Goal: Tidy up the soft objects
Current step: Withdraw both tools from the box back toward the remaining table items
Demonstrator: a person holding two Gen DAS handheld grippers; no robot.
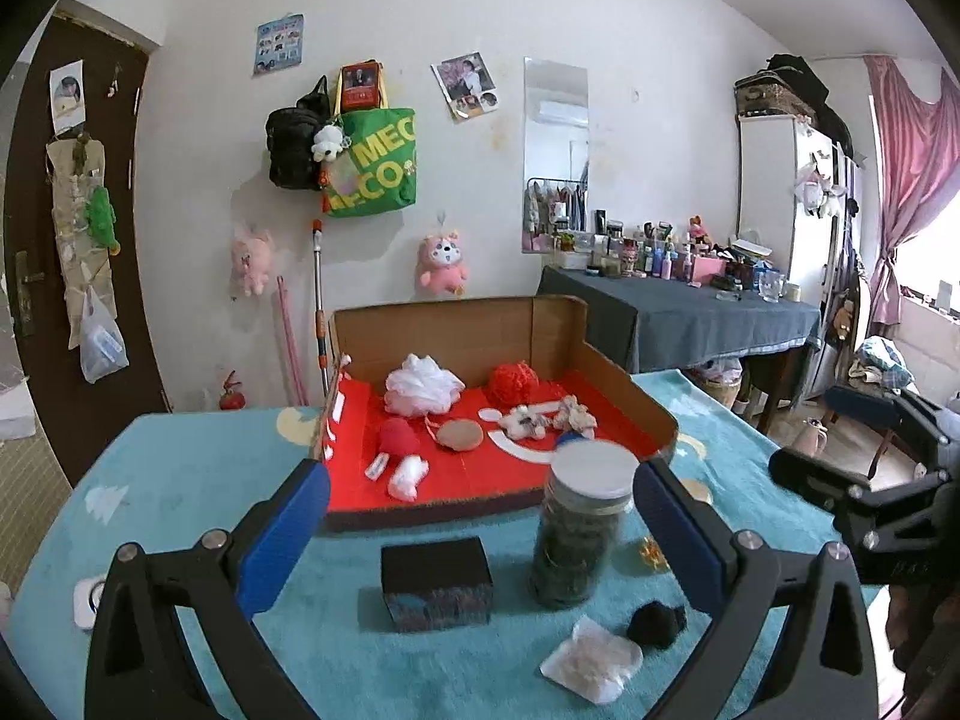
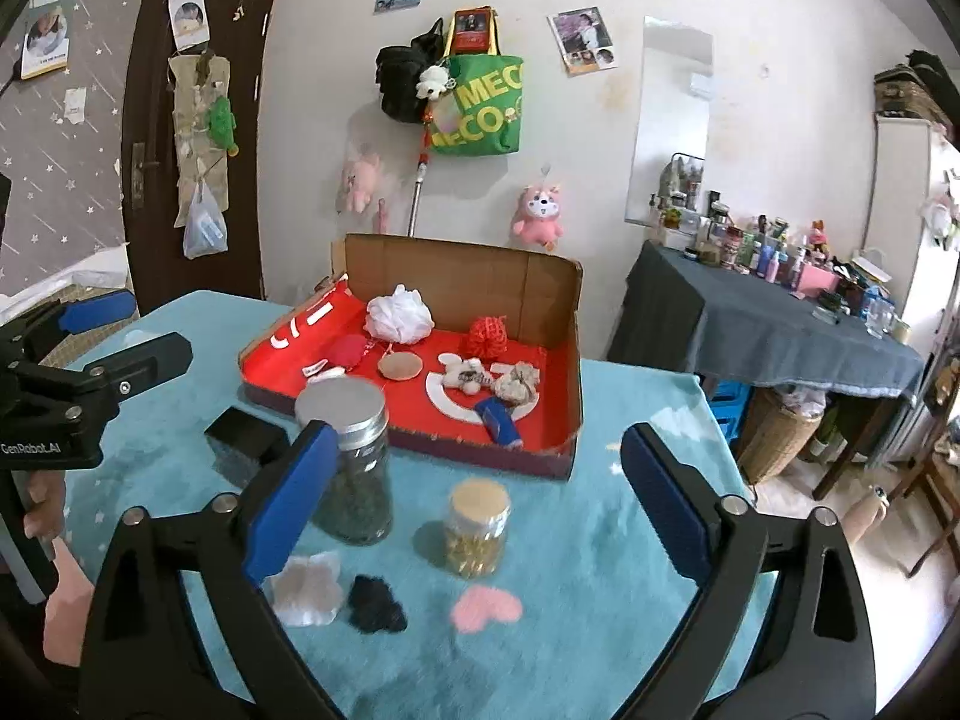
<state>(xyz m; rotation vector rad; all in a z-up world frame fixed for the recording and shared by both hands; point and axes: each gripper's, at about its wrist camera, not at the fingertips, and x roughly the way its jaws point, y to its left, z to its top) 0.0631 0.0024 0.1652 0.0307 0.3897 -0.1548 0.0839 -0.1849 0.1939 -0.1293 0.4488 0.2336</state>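
Left hand-held gripper (image 1: pixel 480 510) spread wide, blue pads (image 1: pixel 282 534) clear of everything, nothing pinched. Between the jaws in view, but farther off on the table (image 1: pixel 180 480): one black box (image 1: pixel 436 588) and one tall jar (image 1: pixel 579 531) with a pale lid, dark contents inside. Nearer the camera, one white pad (image 1: pixel 591 663) and one black fluffy lump (image 1: pixel 657 624), lying just beside each other.

Right hand-held gripper (image 2: pixel 474 501) likewise spread wide, holding nothing, touching nothing. Seen past its fingers: one short jar (image 2: pixel 477 534) of yellow bits with a cork-coloured lid, and one pink fluffy heart (image 2: pixel 486 606) flat on the blue cloth.

Beyond the jars, one open cardboard box (image 1: pixel 456 330) with a red floor, holding the soft things already gathered: one white mesh puff (image 1: pixel 423 384), one red mesh puff (image 1: pixel 513 381), one red plush piece (image 1: pixel 397 438), one round tan pad (image 1: pixel 459 435), one white cotton wad (image 1: pixel 407 474), two small pale plush toys (image 1: pixel 549 417), one blue item (image 2: pixel 498 417) at the near edge.

Three soft things outside the box, on the table.
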